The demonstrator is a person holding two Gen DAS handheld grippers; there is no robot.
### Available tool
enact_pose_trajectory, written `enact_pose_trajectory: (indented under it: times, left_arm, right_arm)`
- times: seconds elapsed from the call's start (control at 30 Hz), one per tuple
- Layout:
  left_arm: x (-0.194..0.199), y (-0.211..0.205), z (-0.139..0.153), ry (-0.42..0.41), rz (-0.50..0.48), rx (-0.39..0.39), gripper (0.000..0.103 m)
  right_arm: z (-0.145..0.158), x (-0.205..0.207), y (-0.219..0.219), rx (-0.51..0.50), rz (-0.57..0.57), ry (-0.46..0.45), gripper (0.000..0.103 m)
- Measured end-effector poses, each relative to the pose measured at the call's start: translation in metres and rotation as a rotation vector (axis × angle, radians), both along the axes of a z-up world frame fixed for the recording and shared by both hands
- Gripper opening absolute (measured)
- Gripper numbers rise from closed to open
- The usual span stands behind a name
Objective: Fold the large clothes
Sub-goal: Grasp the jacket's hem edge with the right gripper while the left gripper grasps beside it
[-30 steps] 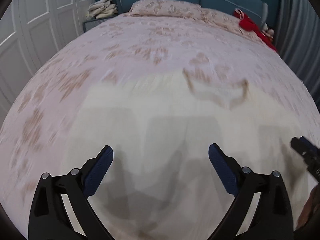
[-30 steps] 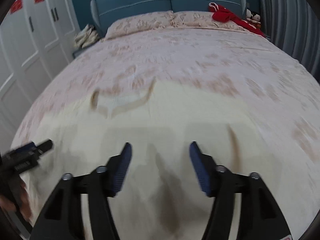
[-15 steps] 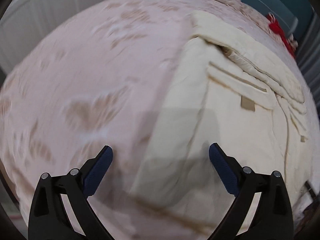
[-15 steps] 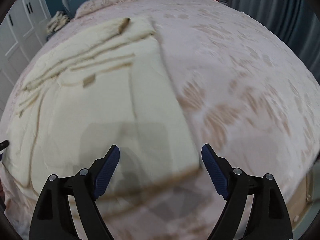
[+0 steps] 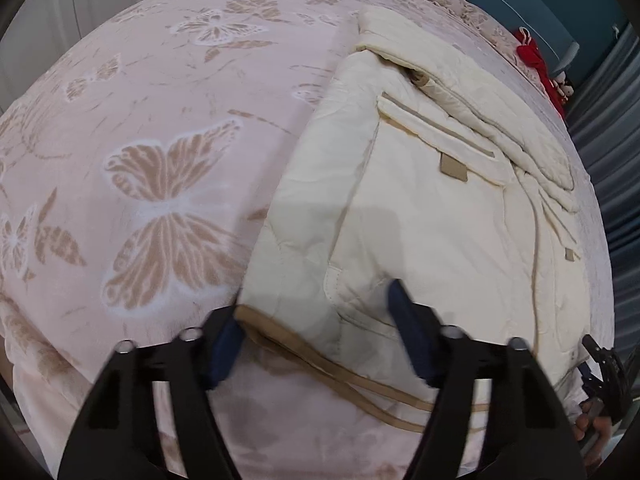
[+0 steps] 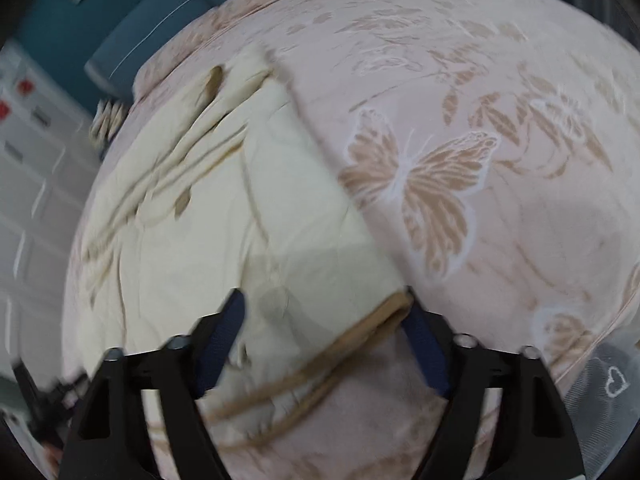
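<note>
jacket (image 5: 420, 216) on bed (image 5: 160, 128) | left claw (image 5: 316, 344), right claw (image 6: 324, 344) at opposite hem corners

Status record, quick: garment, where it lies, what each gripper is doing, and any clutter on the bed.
garment: cream jacket, laid flat, tan-trimmed hem nearest the cameras
surface: pink butterfly-print bedspread
left gripper: jaws closing, one hem corner between them
right gripper: jaws closing, other hem corner between them
grip: pads not clearly pressing on fabric yet
clutter: red item at far end of bed
</note>
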State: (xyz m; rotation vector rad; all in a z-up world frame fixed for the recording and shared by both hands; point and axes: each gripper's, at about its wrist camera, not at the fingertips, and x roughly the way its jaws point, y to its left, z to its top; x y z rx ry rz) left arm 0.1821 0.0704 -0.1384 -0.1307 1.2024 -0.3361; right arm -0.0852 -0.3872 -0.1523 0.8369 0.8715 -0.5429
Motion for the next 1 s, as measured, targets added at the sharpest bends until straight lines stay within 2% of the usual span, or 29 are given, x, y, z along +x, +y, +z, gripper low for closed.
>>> enact_pose_trajectory:
  times: [0.07,0.1,0.17,0.3,0.53,0.7,0.83,0.9,1.0]
  left_arm:
    - [-0.002,-0.001,0.005,0.008,-0.011,-0.009,0.029]
    - [-0.004,-0.003,0.009,0.001,-0.023,-0.003,0.024]
    - [-0.009,-0.005,0.017,-0.017,-0.031,0.026,0.010]
    - [-0.015,0.002,0.035,-0.040,-0.051,0.011,0.005]
    - [-0.041,0.015,0.070,-0.079,-0.117,-0.010,0.003]
    - [-0.090,0.040,0.089,-0.058,-0.190,0.027,0.003]
    - [-0.139,0.067,0.102,0.000,-0.223,0.048,0.003]
    - [-0.166,0.079,0.111,0.026,-0.234,0.062,0.003]
    - [-0.190,0.094,0.125,0.050,-0.204,0.044,0.003]
  right_arm:
    - [0.000,0.002,-0.006,0.031,-0.008,0.005,0.019]
    - [0.002,0.003,-0.007,0.047,0.002,-0.006,0.011]
    - [0.011,0.003,-0.002,0.021,0.031,-0.007,0.008]
    - [0.035,0.001,0.014,-0.082,0.109,0.013,0.005]
    - [0.070,-0.024,0.033,-0.153,0.220,0.042,0.004]
    - [0.081,-0.060,0.069,-0.210,0.424,0.169,0.004]
    - [0.092,-0.107,0.101,-0.189,0.551,0.257,0.004]
    - [0.099,-0.128,0.110,-0.161,0.566,0.276,0.004]
    - [0.111,-0.159,0.122,-0.097,0.554,0.283,0.004]
